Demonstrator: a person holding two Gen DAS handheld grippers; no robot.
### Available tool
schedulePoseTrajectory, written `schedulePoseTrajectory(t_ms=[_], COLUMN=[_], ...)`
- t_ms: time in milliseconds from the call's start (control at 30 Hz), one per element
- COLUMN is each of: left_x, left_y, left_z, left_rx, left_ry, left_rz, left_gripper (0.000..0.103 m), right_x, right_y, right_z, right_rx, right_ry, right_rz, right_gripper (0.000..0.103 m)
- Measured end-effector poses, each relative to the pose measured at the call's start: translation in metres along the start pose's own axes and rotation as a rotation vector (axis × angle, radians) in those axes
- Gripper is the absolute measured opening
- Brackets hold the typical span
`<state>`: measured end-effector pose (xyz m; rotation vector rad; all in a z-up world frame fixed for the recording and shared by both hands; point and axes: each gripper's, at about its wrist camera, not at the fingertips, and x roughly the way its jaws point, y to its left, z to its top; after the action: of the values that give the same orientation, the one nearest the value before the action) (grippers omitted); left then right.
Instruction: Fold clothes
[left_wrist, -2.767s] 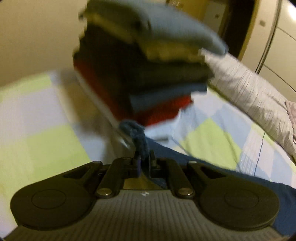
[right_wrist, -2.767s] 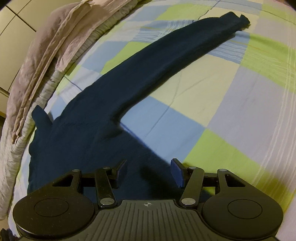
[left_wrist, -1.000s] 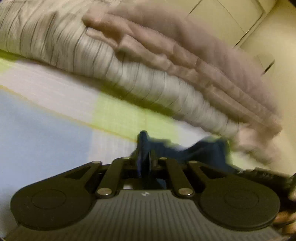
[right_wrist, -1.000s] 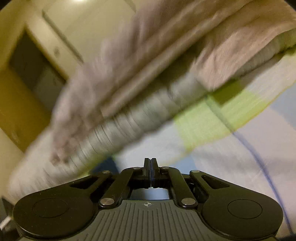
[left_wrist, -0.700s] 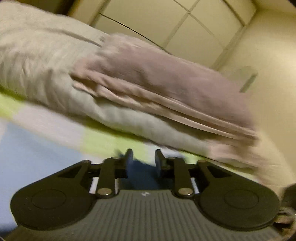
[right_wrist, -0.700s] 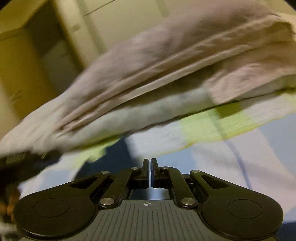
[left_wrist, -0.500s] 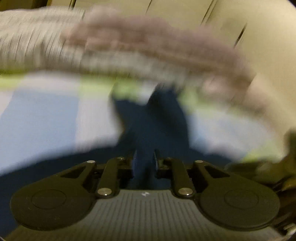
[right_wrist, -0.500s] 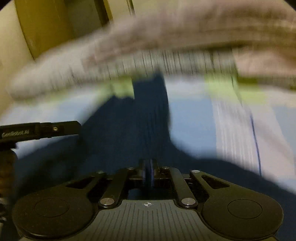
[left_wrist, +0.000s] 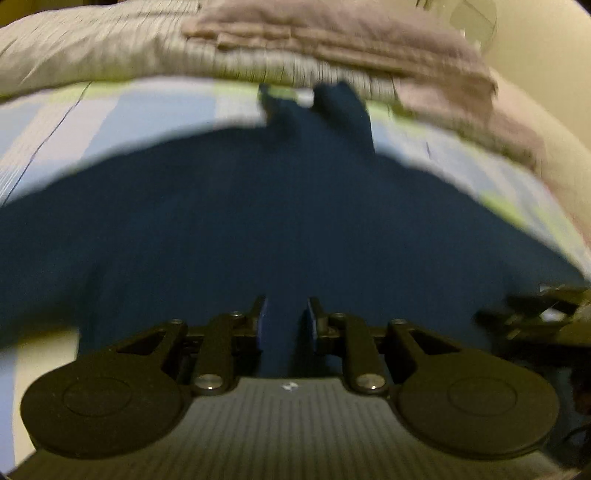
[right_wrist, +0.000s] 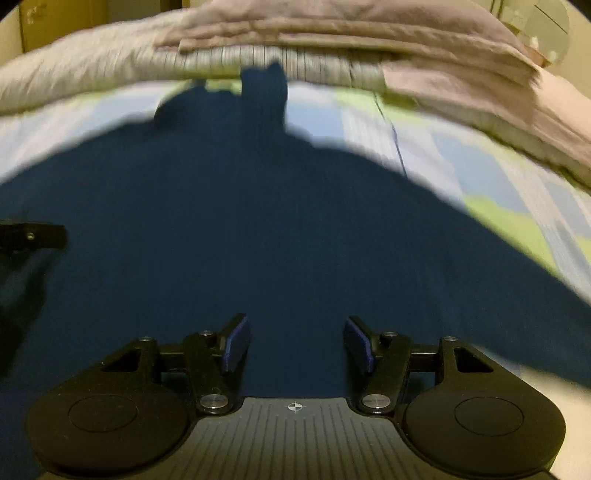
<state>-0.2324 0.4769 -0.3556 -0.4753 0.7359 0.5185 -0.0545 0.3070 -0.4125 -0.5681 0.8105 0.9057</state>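
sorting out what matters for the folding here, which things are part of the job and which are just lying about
Job:
- navy garment, spread flat
- left tongs, opening
- right tongs, opening

Lying about:
- checked bedsheet
- striped duvet
- pinkish folded cloth

- Navy garment (left_wrist: 295, 206) lies spread flat on my checked bed sheet (left_wrist: 147, 110).
- Fabric plain, dark; its narrow end (right_wrist: 264, 88) reaches the folded bedding.
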Motion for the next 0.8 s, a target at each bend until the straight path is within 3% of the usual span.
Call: schedulePoseTrajectory(t_ms=[200, 400, 567, 700, 800], left_x=[-0.089, -0.147, -0.179, -0.194, -0.222], left_y=[0.015, 0.026, 0.014, -0.011, -0.039], left_z=[-0.077, -0.120, -0.139, -0.150, -0.159], left_rx=[0.008, -0.015, -0.083, -0.177, -0.237], left_ry=[0.041, 0.179, 0.245, 0.331, 0.312], left_rz=[0.009, 0.046, 0.114, 0.205, 0.286], left_gripper=[0.019, 0.024, 0.024, 0.024, 0.024], right_x=[-0.092, -0.145, -0.161, -0.164, -0.168], right_y=[-0.006, -0.005, -0.004, -0.006, -0.010], right_z=[-0.096, -0.152, -0.167, -0.166, -0.164], right_rx=[0.182, 0.233, 0.217, 0.127, 0.061], right_ry=[0.088, 0.220, 0.298, 0.339, 0.400], right_rz=[-0.051, -0.054, -0.012, 0.056, 0.105], right_gripper=[0.060, 0.061, 0.061, 0.061, 0.061])
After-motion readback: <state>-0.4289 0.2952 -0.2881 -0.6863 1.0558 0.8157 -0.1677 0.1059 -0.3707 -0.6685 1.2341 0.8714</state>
